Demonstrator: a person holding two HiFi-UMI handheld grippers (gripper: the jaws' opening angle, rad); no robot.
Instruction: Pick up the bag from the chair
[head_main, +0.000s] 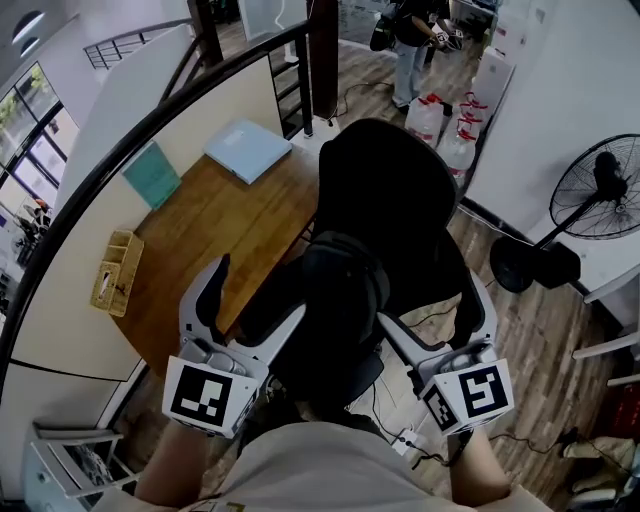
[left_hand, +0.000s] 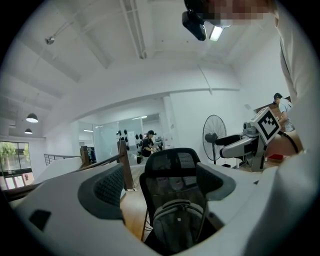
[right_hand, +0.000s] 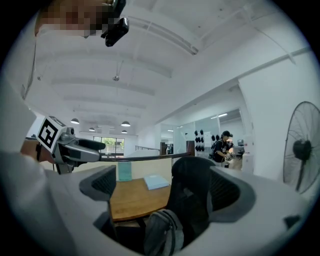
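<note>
A dark grey backpack (head_main: 335, 290) stands upright on the seat of a black mesh office chair (head_main: 390, 190), leaning on its backrest. My left gripper (head_main: 258, 292) is open just left of the bag, and my right gripper (head_main: 430, 305) is open just right of it, neither touching. In the left gripper view the bag (left_hand: 179, 222) sits low between the wide jaws of the left gripper (left_hand: 161, 185), with the chair (left_hand: 172, 165) behind. In the right gripper view the bag (right_hand: 162, 232) lies below the open right gripper (right_hand: 162, 190), to the left of the chair (right_hand: 192, 185).
A wooden desk (head_main: 215, 225) left of the chair carries a light blue folder (head_main: 248, 150), a teal notebook (head_main: 152, 172) and a wooden box (head_main: 115, 270). A curved dark railing (head_main: 150, 120) runs behind. A floor fan (head_main: 590, 200) stands right. A person (head_main: 410, 40) stands far back.
</note>
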